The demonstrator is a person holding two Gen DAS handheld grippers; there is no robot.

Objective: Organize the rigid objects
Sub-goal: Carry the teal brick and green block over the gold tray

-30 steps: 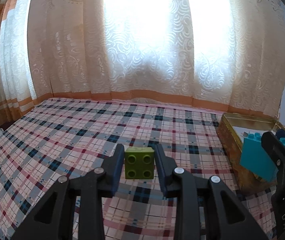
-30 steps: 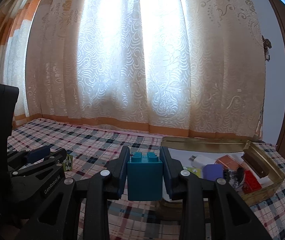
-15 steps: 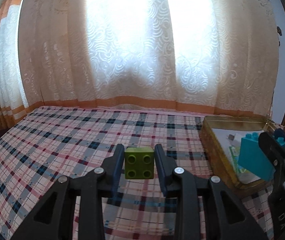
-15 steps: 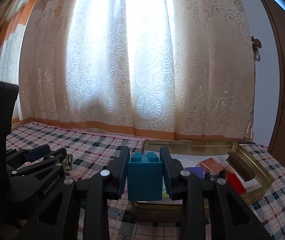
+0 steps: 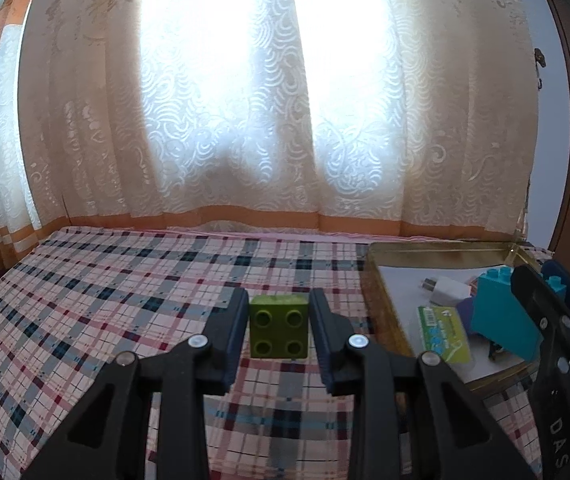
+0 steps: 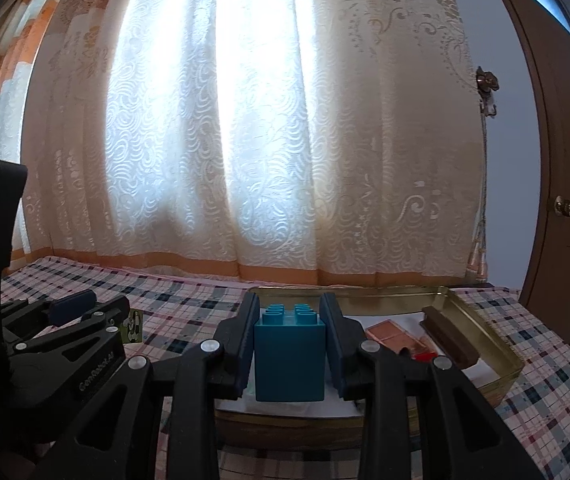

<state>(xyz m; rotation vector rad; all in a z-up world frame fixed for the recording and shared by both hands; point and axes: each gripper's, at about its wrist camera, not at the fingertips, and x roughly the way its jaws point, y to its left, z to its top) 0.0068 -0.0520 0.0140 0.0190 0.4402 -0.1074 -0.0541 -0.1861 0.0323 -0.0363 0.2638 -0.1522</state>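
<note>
Drawn nearer since a second ago, gold tin point(image 5: 437, 254) with odds and ends already inside — left tool point(image 5: 279, 330) pinching green brick point(image 5: 279, 327) over checked bed point(image 5: 105, 292), right tool point(image 6: 289, 350) pinching teal brick point(image 6: 289, 356) at tin's rim — neither dropped in yet.

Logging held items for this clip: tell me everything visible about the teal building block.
The teal building block is a tall, smooth plastic brick with four round studs on top. It stands upright, clamped on both sides between the pads of the right gripper, lifted clear of any surface. It hangs over the near end of the gold tin tray. The left wrist view shows it from the side.
</note>
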